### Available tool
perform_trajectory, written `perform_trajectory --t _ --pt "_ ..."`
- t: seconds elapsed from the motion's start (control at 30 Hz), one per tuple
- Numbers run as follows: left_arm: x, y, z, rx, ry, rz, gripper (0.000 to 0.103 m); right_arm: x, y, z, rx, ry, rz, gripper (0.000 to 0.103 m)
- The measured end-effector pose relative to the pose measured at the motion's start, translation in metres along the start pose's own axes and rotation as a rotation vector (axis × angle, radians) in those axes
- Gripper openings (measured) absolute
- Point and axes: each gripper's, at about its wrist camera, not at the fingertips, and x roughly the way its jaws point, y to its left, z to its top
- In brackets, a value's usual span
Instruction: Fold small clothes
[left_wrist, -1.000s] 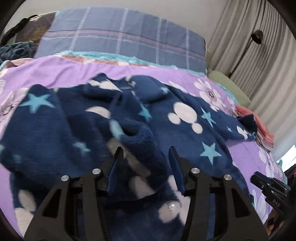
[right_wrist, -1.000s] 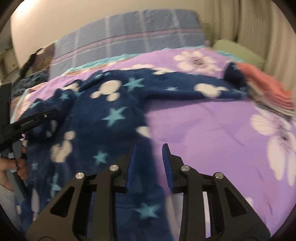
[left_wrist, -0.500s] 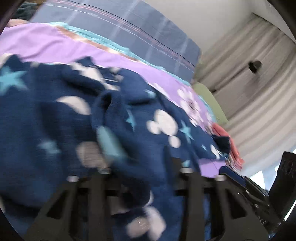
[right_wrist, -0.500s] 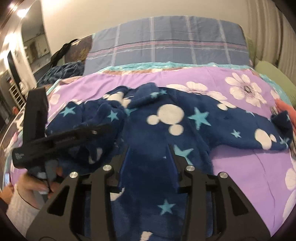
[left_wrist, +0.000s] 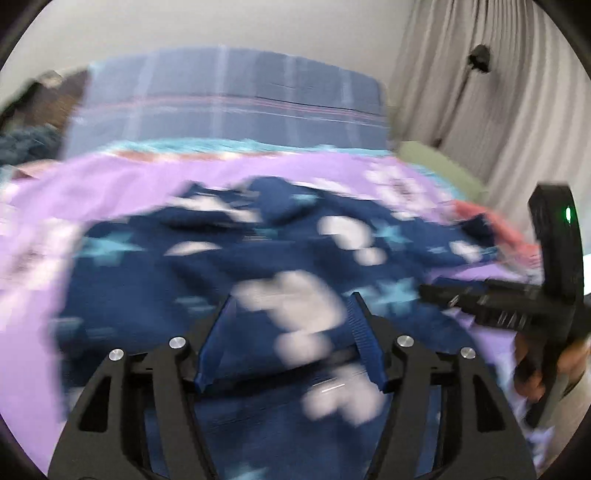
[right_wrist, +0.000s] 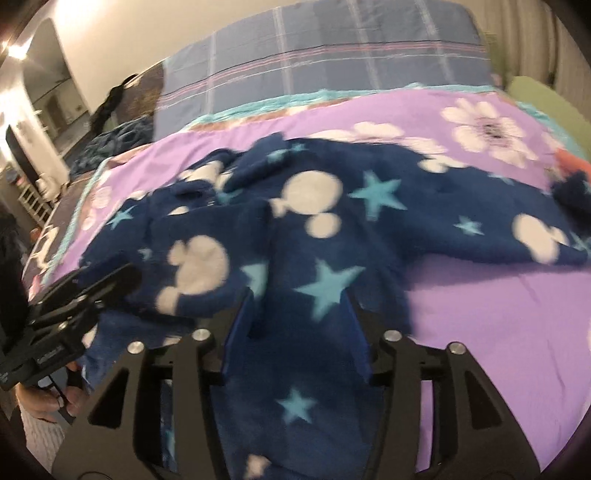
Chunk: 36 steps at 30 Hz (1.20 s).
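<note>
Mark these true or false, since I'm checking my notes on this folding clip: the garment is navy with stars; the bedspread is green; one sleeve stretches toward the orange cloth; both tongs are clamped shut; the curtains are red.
1. True: the navy garment bears teal stars.
2. False: the bedspread is purple with white flowers.
3. True: the sleeve reaches toward the orange cloth.
4. False: the left tongs and right tongs are opening, fabric between the jaws.
5. False: the curtains are pale grey.

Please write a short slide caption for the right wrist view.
Right gripper, jaws opening, above a navy star-patterned fleece garment spread on a purple floral bedspread.
</note>
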Motion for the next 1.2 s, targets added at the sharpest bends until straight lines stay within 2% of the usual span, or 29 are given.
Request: perform_trajectory --t 0.13,0.2,0.33,0.4,0.43,0.5,0.57,0.6,0.67,0.73,0.77,0.83,0.9,1.0,1.03,1.07,1.13,1.17,1.2 --pt "-0.018 0.047 -0.017 0.068 0.033 0.293 0.073 0.038 0.009 0.024 -0.009 0.049 0.019 0.056" --pt "-0.018 0.074 -0.024 0.072 0.071 0.387 0.073 0.057 0.012 0.038 -0.011 0.058 0.002 0.057" --pt "0.001 0.116 -0.034 0.005 0.153 0.417 0.073 0.091 0.018 0.052 0.039 0.122 0.054 0.057" --pt "0.014 0.131 -0.035 -0.039 0.195 0.427 0.073 0.099 0.029 0.055 0.014 0.121 0.013 0.016" --pt "0.019 0.137 -0.033 -0.063 0.209 0.435 0.073 0.098 0.037 0.057 -0.021 0.112 -0.028 0.009" --pt "0.022 0.145 -0.029 -0.101 0.202 0.452 0.073 0.076 0.041 0.061 -0.014 0.02 -0.032 0.009" --pt "0.016 0.149 -0.027 -0.1 0.167 0.515 0.074 0.044 0.04 0.067 -0.011 -0.079 -0.022 0.009" --pt "0.013 0.151 -0.028 -0.084 0.146 0.535 0.077 0.028 0.034 0.072 -0.002 -0.135 -0.066 0.009" --pt "0.008 0.153 -0.031 -0.045 0.118 0.556 0.082 0.019 0.023 0.079 0.0 -0.18 -0.128 0.01" --pt "0.01 0.15 -0.038 -0.005 0.11 0.58 0.082 0.037 0.006 0.086 -0.023 -0.117 -0.154 0.015" --pt "0.012 0.147 -0.039 0.011 0.115 0.595 0.082 0.051 -0.001 0.085 -0.038 -0.067 -0.197 0.022" --pt "0.012 0.141 -0.04 0.046 0.118 0.615 0.082 0.065 -0.014 0.077 -0.03 -0.015 -0.27 0.025" --pt "0.007 0.134 -0.04 0.083 0.108 0.61 0.082 0.057 -0.023 0.067 0.022 -0.036 -0.197 0.025" --pt "-0.005 0.131 -0.037 0.069 0.11 0.567 0.082 0.04 -0.022 0.052 0.043 -0.058 -0.083 0.025" --pt "-0.01 0.129 -0.035 0.059 0.102 0.545 0.078 0.032 -0.019 0.046 0.029 -0.065 -0.039 0.025" --pt "-0.023 0.126 -0.032 0.04 0.076 0.491 0.073 0.026 -0.013 0.041 0.007 -0.068 0.009 0.025" --pt "-0.04 0.12 -0.027 0.005 0.033 0.397 0.05 0.02 -0.001 0.034 -0.035 -0.075 0.066 0.025" --pt "-0.05 0.118 -0.021 -0.032 0.001 0.318 0.045 0.02 0.007 0.03 -0.055 -0.079 0.083 0.025" --pt "-0.054 0.115 -0.019 -0.049 -0.015 0.284 0.038 0.023 0.012 0.026 -0.073 -0.076 0.096 0.025"
